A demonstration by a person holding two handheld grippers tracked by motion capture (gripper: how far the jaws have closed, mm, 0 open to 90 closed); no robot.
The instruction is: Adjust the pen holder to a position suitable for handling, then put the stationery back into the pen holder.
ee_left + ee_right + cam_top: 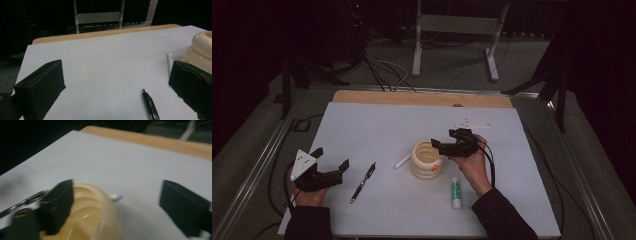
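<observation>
A cream ribbed cup [427, 160] stands in the middle of the white sheet [377, 125]. My right gripper [442, 138] hovers at its right rim and is open. In the right gripper view the cup [87, 220] lies below the left jaw of the right gripper [120, 205], and nothing is held. My left gripper [331, 159] rests open near the sheet's left edge. A black pen [363, 182] lies to its right, apart from it. In the left gripper view that pen [150, 106] sits ahead, between the wide jaws of the left gripper [117, 85].
A white pen [402, 161] lies against the cup's left side. A green and white glue stick [455, 192] lies in front of the cup, by my right wrist. A wooden table edge [422, 98] runs behind the sheet. Cables and a metal stand [454, 30] are beyond.
</observation>
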